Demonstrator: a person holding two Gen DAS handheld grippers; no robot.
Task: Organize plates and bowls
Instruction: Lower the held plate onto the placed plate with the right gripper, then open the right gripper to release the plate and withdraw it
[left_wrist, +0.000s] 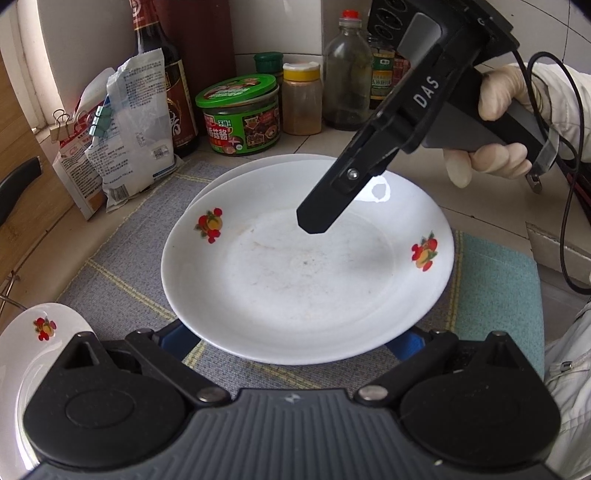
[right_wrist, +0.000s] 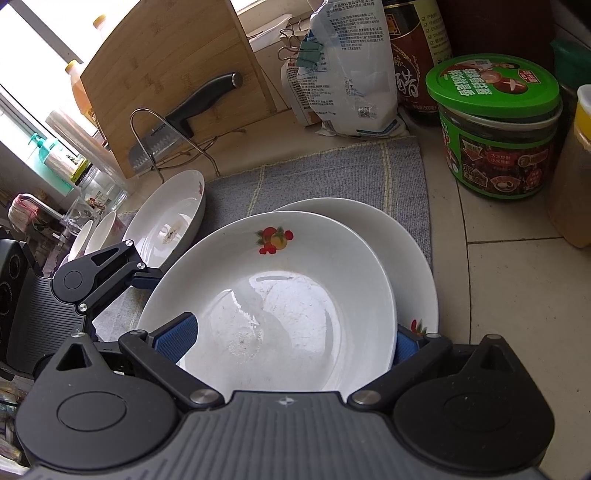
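— So, what does my left wrist camera give you?

— Your left claw (left_wrist: 291, 341) sits low at the near rim of the top plate (left_wrist: 306, 266), its blue pads spread wide on either side; the plate covers the tips, so I cannot tell whether they touch it. That plate lies on a second plate (left_wrist: 221, 177), offset toward us, both on the grey mat (left_wrist: 125, 243) on the desk (left_wrist: 480, 199). The right claw (left_wrist: 314, 218) hangs over the plate's far half, held by a gloved hand (left_wrist: 491, 147). (From here its fingers look together, but one hides the other.) Another plate (left_wrist: 40, 332) shows at lower left.

— And my right wrist camera?

— The right claw (right_wrist: 286, 341) is apart, blue pads (right_wrist: 177, 338) straddling the top plate (right_wrist: 280, 295) without clamping it. The lower plate (right_wrist: 410, 258) peeks out beyond. The left claw (right_wrist: 144, 273) reaches the rim from the left. A green-lidded jar (right_wrist: 498, 129) stands on the desk beside the mat.
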